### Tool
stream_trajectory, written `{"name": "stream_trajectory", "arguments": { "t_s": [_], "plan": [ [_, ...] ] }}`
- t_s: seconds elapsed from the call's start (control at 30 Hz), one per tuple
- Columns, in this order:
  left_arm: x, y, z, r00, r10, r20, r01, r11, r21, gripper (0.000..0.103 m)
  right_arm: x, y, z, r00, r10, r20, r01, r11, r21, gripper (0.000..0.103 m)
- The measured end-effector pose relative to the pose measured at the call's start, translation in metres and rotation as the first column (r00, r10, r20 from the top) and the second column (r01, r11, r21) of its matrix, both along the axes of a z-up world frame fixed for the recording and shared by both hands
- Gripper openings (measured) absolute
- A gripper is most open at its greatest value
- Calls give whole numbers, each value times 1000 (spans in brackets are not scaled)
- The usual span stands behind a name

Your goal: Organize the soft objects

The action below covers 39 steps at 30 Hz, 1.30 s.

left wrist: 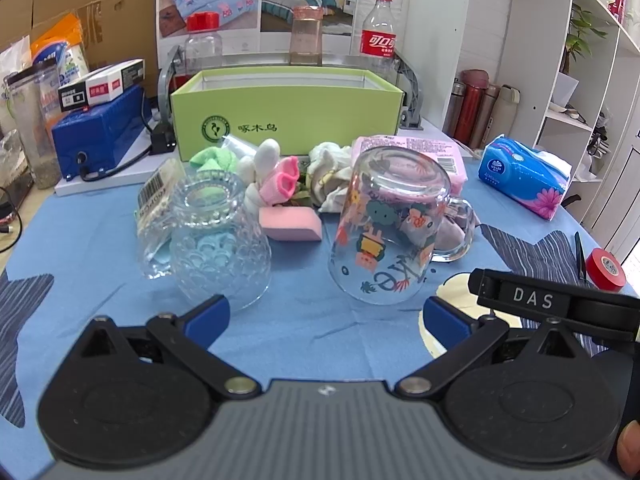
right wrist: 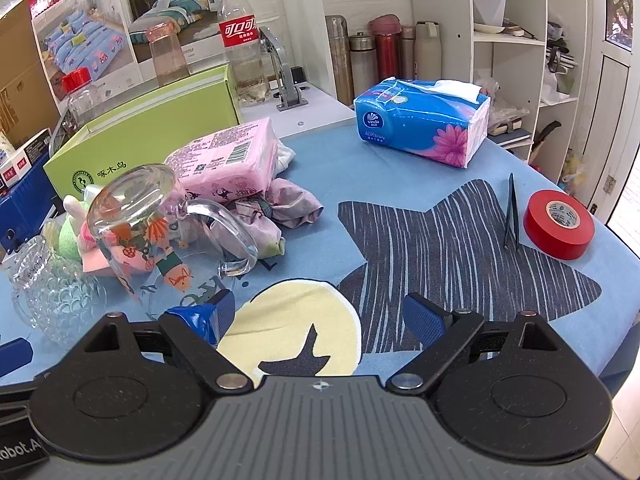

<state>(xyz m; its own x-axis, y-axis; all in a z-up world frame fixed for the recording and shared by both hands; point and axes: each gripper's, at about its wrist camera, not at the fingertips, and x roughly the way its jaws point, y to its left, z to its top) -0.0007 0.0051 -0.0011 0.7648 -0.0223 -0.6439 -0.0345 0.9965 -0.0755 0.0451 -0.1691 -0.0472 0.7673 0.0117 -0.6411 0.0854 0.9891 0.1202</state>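
Both tongs, left [left wrist: 326,318] and right [right wrist: 316,316], hung wide open, empty. Soft pile [left wrist: 280,176] lay ahead of left tongs, behind two upturned glasses [left wrist: 384,224], before green box [left wrist: 288,116]; left nearer.

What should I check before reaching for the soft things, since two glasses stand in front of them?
1. Left claw open and empty: ok.
2. Right claw open and empty: ok.
3. Green box open to receive items: ok.
4. Straight path to the pink sponge: not ok; the textured glass and printed mug, both upside down, flank it closely.
5. Crumpled cloth free to lift: cannot tell; the pink packet seems to lie over part of it.
6. Box contents: cannot tell; inside hidden.
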Motion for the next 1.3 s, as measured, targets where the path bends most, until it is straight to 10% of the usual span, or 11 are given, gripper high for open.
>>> {"name": "stream_trajectory", "arguments": {
  "t_s": [0.57, 0.87, 1.13, 1.3],
  "plan": [
    [8, 6, -2, 1000, -11, -24, 11, 1000, -8, 103, 7, 4, -4, 1000, 8, -17, -8, 1000, -7, 78],
    [11, 90, 74, 993, -20, 116, 24, 999, -32, 102, 5, -14, 35, 999, 5, 48, -5, 1000, 12, 78],
    [133, 139, 73, 996, -60, -61, 60, 998, 11, 102, 51, -24, 59, 998, 1, 63, -3, 1000, 20, 78],
    [205, 123, 31, 935, -263, -237, 244, 964, -108, 102, 81, -20, 55, 999, 43, 23, -43, 999, 14, 78]
  ]
}}
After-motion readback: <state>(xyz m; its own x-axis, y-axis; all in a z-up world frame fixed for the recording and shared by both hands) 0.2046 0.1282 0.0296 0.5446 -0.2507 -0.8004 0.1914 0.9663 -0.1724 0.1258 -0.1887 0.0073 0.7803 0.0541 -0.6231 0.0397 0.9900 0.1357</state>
